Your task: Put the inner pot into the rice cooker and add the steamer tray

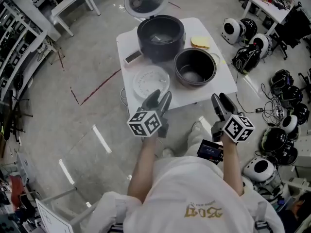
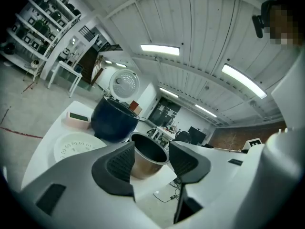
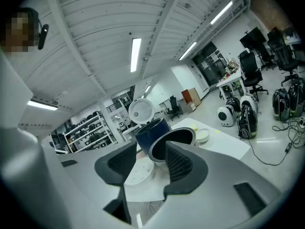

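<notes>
The inner pot (image 1: 195,67) and steamer tray (image 1: 151,81) sit unobstructed at the table (image 1: 222,80) front, rice cooker (image 1: 160,37) behind.

White table (image 1: 222,83): rice cooker (image 1: 160,37) sits at the far edge, inner pot (image 1: 195,67) by the right edge, steamer tray (image 1: 151,81) near the front-left corner.

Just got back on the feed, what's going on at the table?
Nothing is being handled yet. A person holds the left gripper and right gripper short of the table, jaws apart and empty. The rice cooker stands open, the inner pot sits beside it on the table, and the steamer tray lies nearer the person.
</notes>
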